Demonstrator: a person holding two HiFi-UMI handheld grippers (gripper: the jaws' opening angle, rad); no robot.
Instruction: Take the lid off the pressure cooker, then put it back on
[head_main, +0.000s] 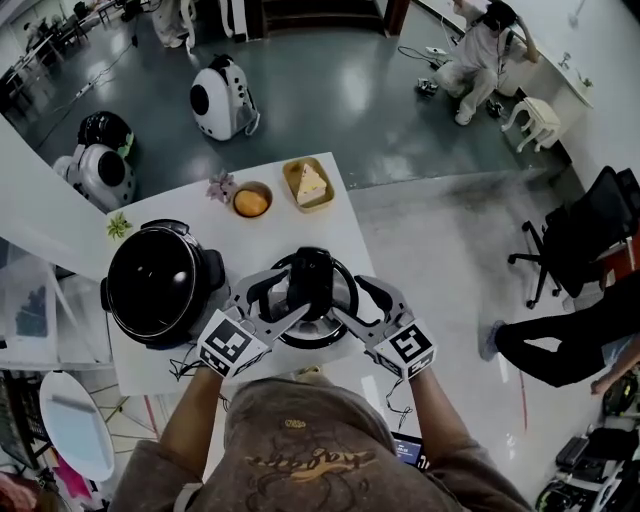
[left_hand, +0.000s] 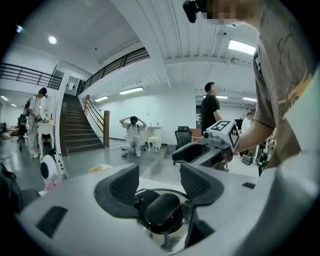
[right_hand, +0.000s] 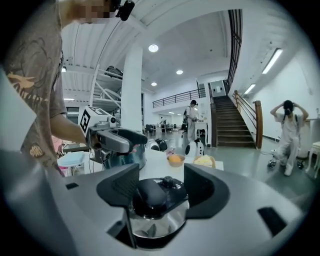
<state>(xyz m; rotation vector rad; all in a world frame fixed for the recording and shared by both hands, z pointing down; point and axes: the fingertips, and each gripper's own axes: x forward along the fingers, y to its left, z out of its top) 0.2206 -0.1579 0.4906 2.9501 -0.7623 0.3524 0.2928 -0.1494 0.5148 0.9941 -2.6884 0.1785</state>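
The pressure cooker lid (head_main: 300, 335), shiny steel with a long black handle (head_main: 310, 280), lies on the white table (head_main: 340, 230) just in front of me. To its left stands the black cooker body (head_main: 160, 285), uncovered, its dark pot showing. My left gripper (head_main: 272, 300) reaches in from the left and my right gripper (head_main: 358, 305) from the right. In the left gripper view the jaws of the left gripper (left_hand: 159, 187) stand apart on either side of the handle (left_hand: 161, 209). In the right gripper view the right gripper (right_hand: 161, 187) is also open around the handle (right_hand: 150, 195).
Behind the lid sit a bowl of orange food (head_main: 251, 201), a yellow tray with a cake slice (head_main: 308, 185) and a small plant (head_main: 221, 186). A white stool (head_main: 75, 425) stands at my lower left. A seated person's legs (head_main: 560, 345) and an office chair (head_main: 580, 240) are at the right.
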